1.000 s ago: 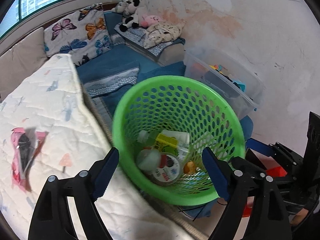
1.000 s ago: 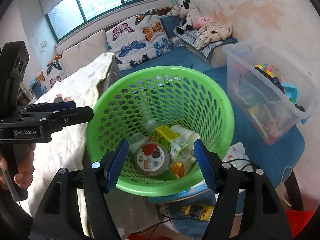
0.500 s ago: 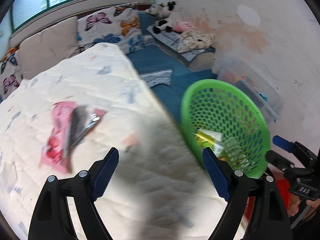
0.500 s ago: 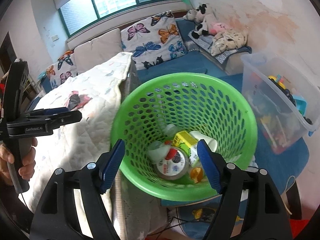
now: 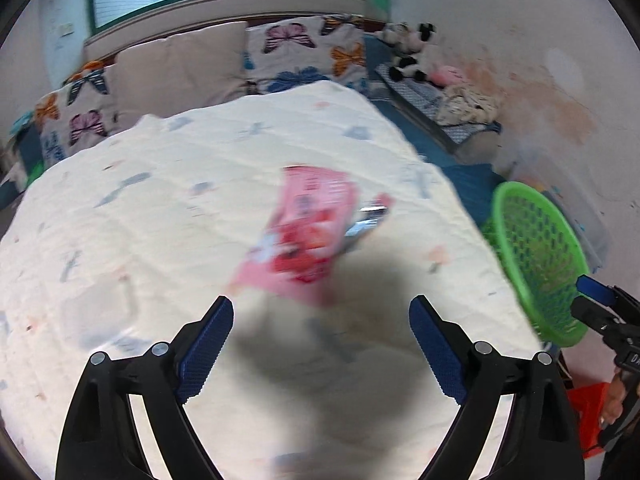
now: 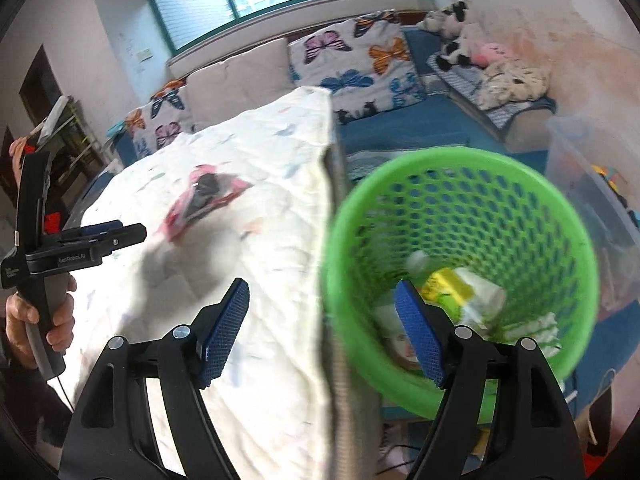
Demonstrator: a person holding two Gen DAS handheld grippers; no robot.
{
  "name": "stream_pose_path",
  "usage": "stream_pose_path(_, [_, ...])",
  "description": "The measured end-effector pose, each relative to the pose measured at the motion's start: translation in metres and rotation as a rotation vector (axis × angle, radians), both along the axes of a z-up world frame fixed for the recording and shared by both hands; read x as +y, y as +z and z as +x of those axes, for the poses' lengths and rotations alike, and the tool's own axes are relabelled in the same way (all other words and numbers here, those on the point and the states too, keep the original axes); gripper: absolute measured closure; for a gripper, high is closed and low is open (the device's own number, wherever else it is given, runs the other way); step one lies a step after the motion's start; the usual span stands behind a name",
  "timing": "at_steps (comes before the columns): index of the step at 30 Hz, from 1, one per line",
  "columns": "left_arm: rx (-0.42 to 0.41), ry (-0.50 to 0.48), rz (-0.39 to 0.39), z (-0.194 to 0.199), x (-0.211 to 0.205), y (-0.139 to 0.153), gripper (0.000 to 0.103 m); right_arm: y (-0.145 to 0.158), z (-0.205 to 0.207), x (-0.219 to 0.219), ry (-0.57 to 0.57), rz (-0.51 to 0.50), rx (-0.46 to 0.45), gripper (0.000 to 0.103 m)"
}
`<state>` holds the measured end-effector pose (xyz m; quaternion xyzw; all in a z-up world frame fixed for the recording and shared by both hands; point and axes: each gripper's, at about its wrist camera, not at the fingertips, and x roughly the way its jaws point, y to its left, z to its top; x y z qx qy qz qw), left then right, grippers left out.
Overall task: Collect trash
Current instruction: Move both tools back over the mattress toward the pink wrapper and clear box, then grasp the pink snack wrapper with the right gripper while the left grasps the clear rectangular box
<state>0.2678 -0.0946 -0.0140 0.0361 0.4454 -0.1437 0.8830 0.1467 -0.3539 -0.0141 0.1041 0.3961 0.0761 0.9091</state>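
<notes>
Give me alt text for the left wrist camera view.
An open left gripper hovers above a pink snack wrapper lying on a white quilted bedspread. A green mesh basket stands off the bed's right edge, and butterfly pillows line the window wall.

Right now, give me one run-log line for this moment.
left gripper: open, empty, above quilt | target: pink wrapper ahead on quilt | right gripper: open, empty | green basket: holds trash

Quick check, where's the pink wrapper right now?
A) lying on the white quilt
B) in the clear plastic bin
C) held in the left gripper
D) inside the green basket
A: the pink wrapper lies flat on the white quilt, ahead of the open, empty left gripper.
</notes>
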Motion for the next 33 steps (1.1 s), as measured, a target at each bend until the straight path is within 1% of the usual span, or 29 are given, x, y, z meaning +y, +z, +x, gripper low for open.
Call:
stream_pose_path(4, [-0.004,0.057,0.017,0.002,0.042,0.000,0.016,0.001,0.013,0.029,0.042,0.017,0.019,0.027])
stream_pose_path(7, [-0.003,0.090,0.018,0.001,0.068,-0.001,0.015,0.002,0.023,0.055,0.083,0.042,0.036,0.026])
stream_pose_path(11, [-0.010,0.136,0.019,-0.002,0.103,-0.002,0.014,0.005,0.036,0.086,0.128,0.049,0.047,0.025])
stream_pose_path(16, [-0.016,0.169,0.028,-0.002,0.134,-0.001,0.012,0.005,0.059,0.119,0.164,0.093,0.077,0.024])
stream_pose_path(19, [-0.019,0.175,0.036,-0.003,0.148,-0.002,0.011,0.001,0.081,0.140,0.172,0.114,0.110,0.024])
stream_pose_path(23, [-0.012,0.169,0.063,-0.002,0.161,-0.008,0.009,-0.009,0.106,0.158,0.154,0.128,0.154,0.024])
stream_pose_path(25, [-0.002,0.171,0.064,-0.002,0.167,-0.011,0.009,-0.014,0.120,0.163,0.126,0.123,0.173,0.024])
stream_pose_path(29, [0.008,0.171,0.072,0.002,0.174,-0.017,0.008,-0.024,0.142,0.168,0.077,0.143,0.211,0.024])
stream_pose_path(33, [0.024,0.161,0.074,0.010,0.177,-0.024,0.008,-0.030,0.158,0.175,0.054,0.142,0.228,0.024])
